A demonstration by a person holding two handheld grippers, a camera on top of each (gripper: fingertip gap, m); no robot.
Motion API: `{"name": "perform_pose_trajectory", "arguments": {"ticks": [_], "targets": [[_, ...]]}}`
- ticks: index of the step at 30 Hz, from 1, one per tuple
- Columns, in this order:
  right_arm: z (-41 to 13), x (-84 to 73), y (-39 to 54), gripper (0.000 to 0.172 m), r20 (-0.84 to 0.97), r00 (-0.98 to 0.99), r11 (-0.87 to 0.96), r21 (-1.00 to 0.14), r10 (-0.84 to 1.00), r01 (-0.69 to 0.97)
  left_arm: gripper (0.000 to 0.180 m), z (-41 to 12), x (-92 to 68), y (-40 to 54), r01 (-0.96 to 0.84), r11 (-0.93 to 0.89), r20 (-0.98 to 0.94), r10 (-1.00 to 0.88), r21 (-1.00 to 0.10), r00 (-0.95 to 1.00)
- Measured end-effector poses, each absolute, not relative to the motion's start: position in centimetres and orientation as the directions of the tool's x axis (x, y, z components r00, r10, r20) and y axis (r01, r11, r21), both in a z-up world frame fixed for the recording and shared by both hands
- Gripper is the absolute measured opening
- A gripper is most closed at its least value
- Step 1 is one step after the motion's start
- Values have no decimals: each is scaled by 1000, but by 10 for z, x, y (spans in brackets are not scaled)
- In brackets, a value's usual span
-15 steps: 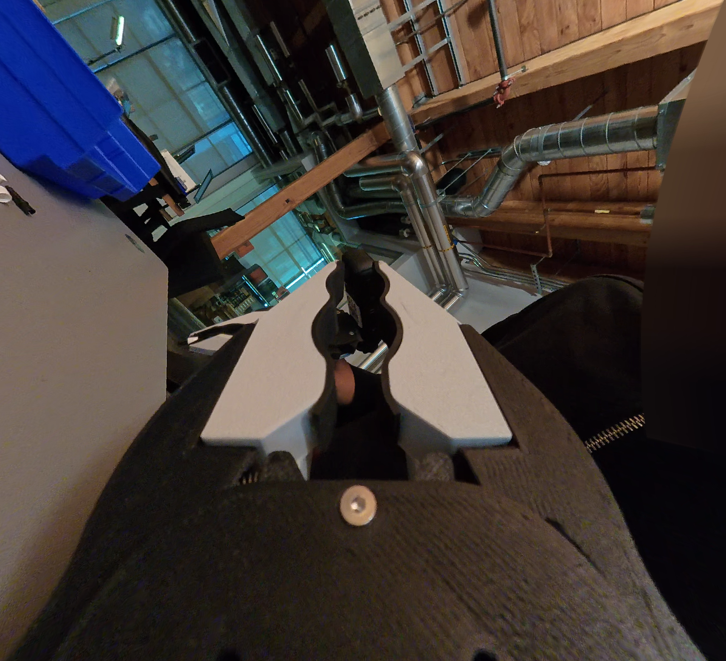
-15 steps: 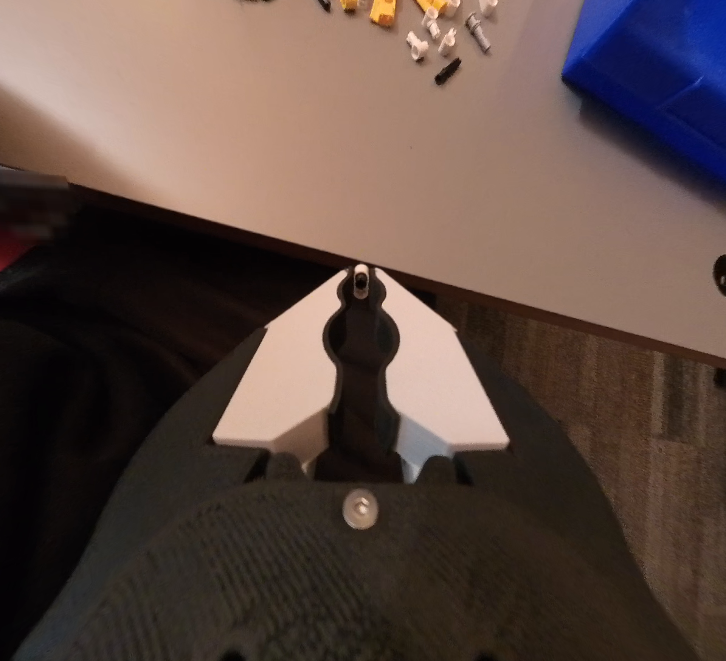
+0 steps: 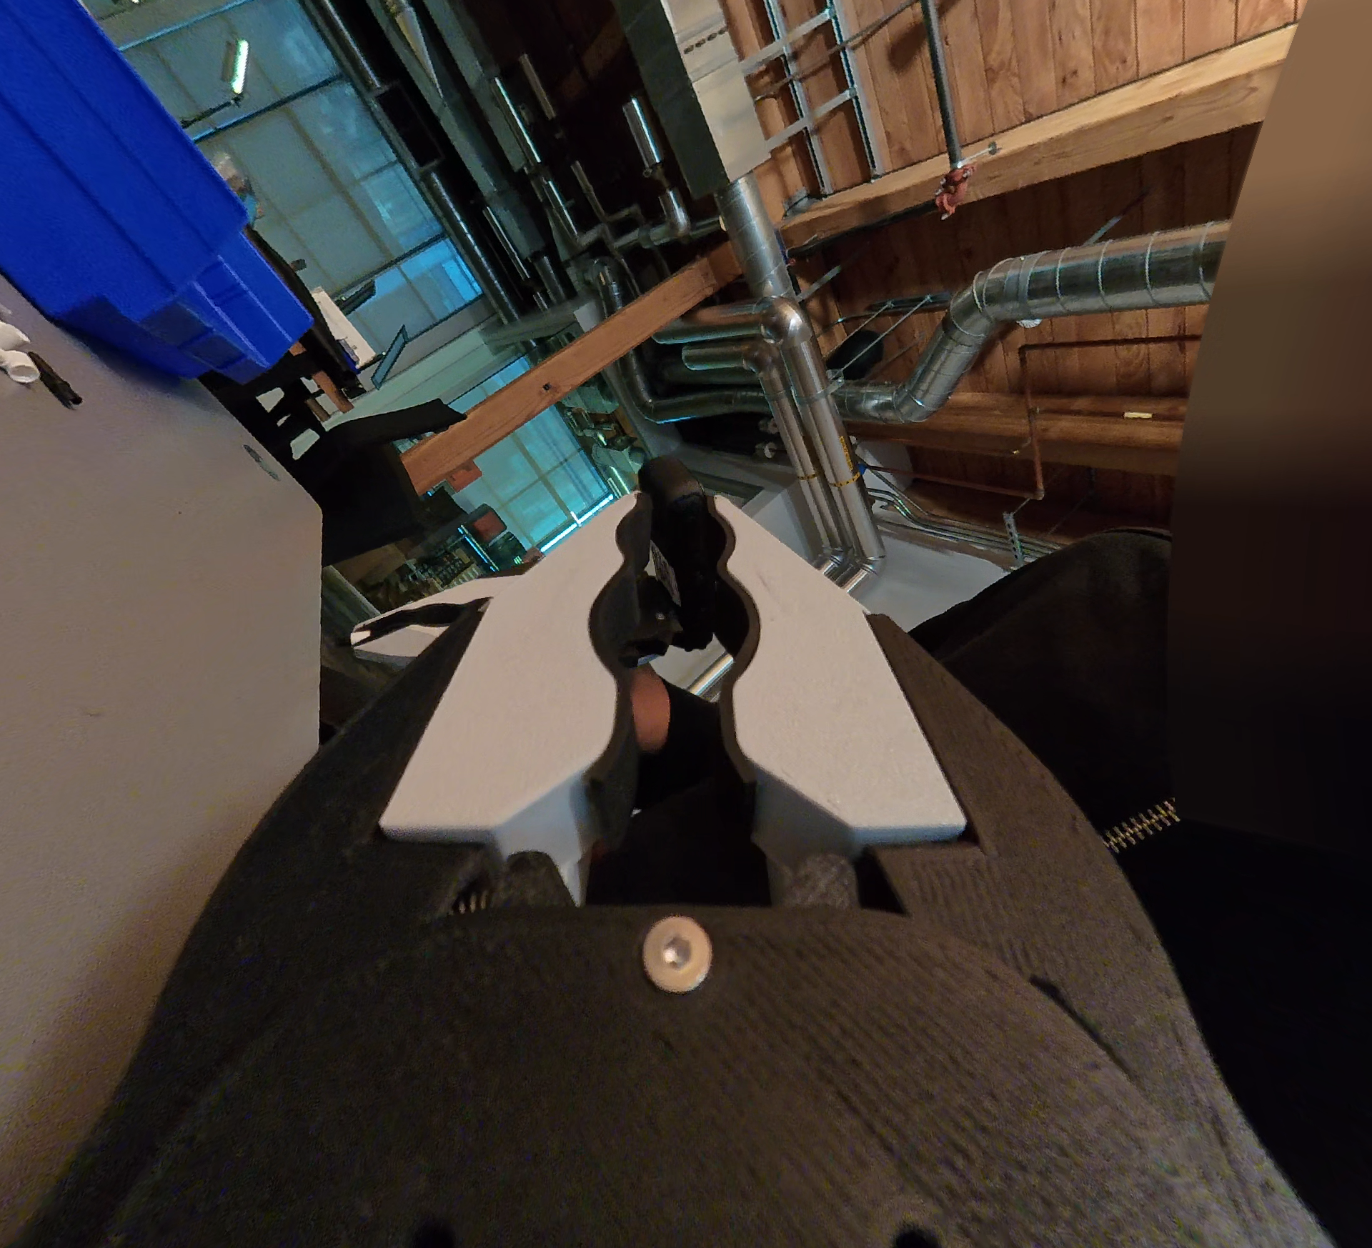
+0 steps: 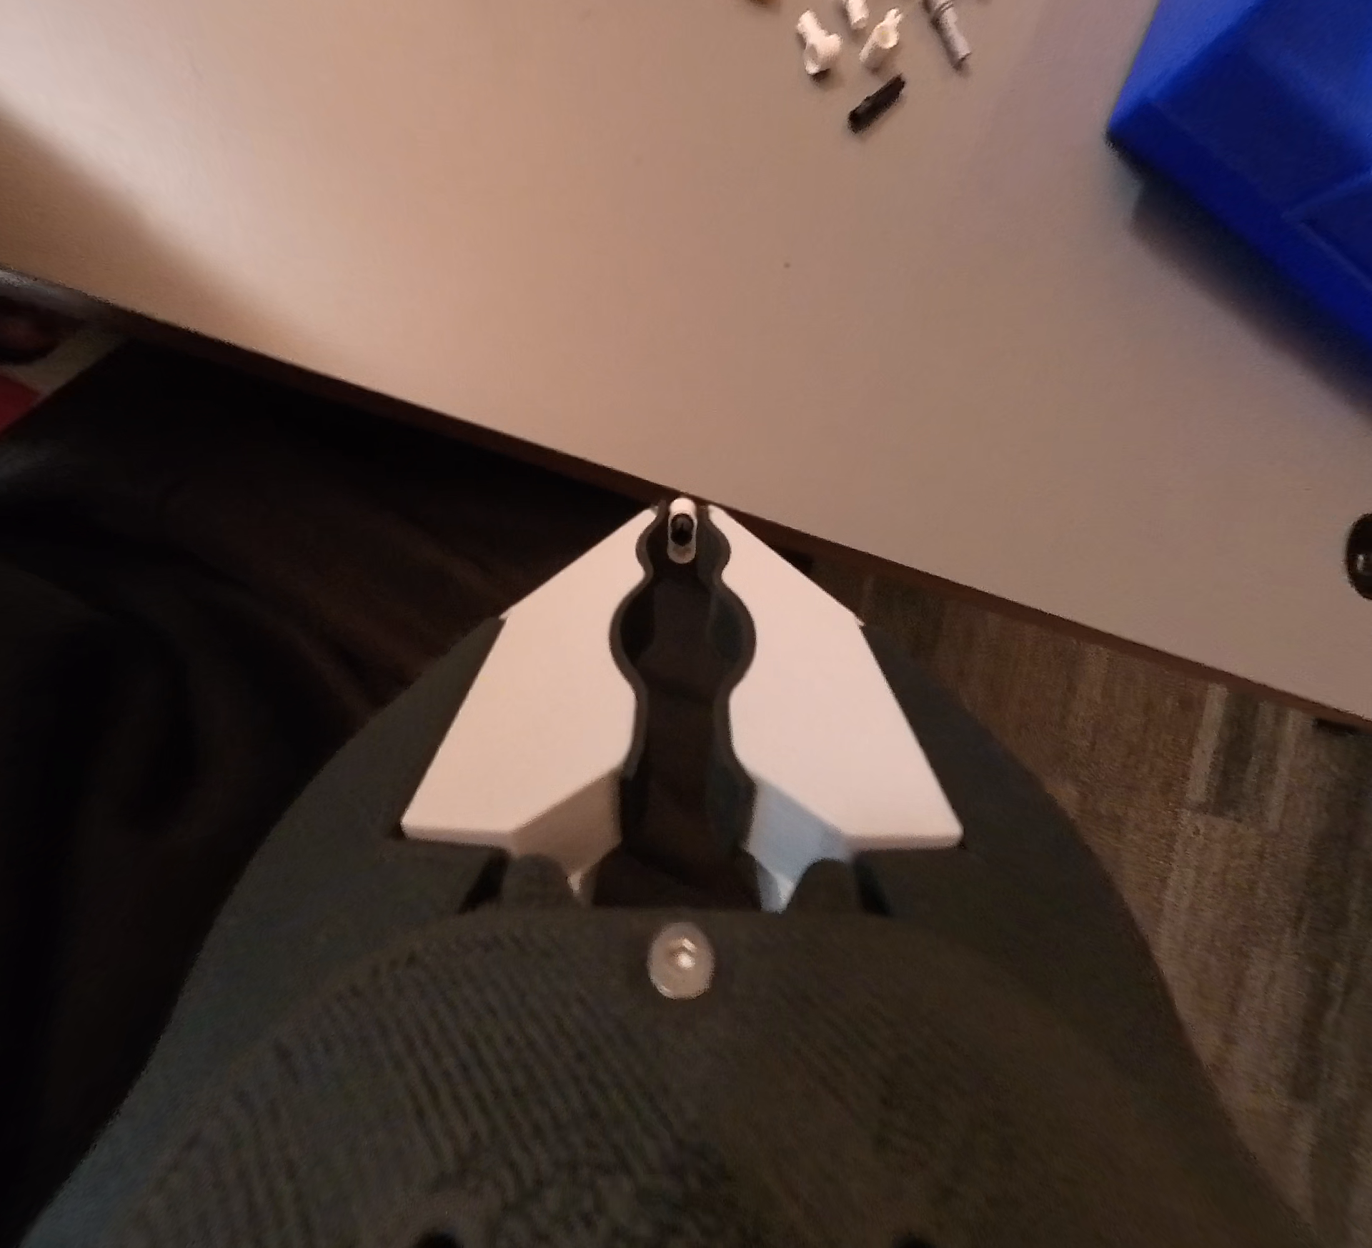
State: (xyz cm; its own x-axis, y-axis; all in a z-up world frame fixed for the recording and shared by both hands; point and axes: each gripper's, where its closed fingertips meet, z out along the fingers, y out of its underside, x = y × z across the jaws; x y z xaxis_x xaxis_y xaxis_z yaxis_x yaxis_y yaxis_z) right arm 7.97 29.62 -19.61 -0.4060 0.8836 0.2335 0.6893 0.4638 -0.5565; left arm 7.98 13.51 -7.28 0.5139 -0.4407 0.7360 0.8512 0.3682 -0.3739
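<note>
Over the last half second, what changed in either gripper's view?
The right gripper shifted slightly nearer the table edge, still pinching the small white connector piece. The left gripper stays shut on its black part, aimed at the ceiling ducts.

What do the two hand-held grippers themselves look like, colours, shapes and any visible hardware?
Both match: the left hand-held gripper and right hand-held gripper each have two pale grey wedge-shaped fingers with wavy black inner pads, set in a black, ribbed-textured body with one silver hex screw. No cables show.

left wrist: tilted up at ceiling pipes (image 3: pixel 1039 299) | right wrist: down on table (image 4: pixel 520 247) | shared: blue bin (image 3: pixel 111 195)
</note>
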Motion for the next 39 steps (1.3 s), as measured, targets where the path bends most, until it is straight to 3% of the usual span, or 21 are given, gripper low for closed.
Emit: {"name": "perform_pose_trajectory", "arguments": {"ticks": [8, 15, 20, 25, 39], "targets": [[-181, 55, 299, 6, 151, -636, 644, -339, 757, 686, 12, -73, 80, 135, 853, 368, 737, -442, -371, 512], [-191, 37, 310, 6, 120, -859, 867, -32, 497, 497, 13, -76, 79, 138, 849, 366, 749, -417, -381, 515], [-196, 32, 315, 6, 86, -921, 916, 106, 380, 387, 14, -76, 79, 139, 851, 360, 751, -415, -383, 513], [-191, 24, 316, 6, 96, -935, 926, 136, 342, 352, 14, -75, 79, 138, 857, 356, 747, -432, -374, 505], [-200, 29, 298, 6, 12, -903, 902, 37, 430, 430, 16, -75, 79, 137, 862, 352, 744, -445, -366, 498]]}}
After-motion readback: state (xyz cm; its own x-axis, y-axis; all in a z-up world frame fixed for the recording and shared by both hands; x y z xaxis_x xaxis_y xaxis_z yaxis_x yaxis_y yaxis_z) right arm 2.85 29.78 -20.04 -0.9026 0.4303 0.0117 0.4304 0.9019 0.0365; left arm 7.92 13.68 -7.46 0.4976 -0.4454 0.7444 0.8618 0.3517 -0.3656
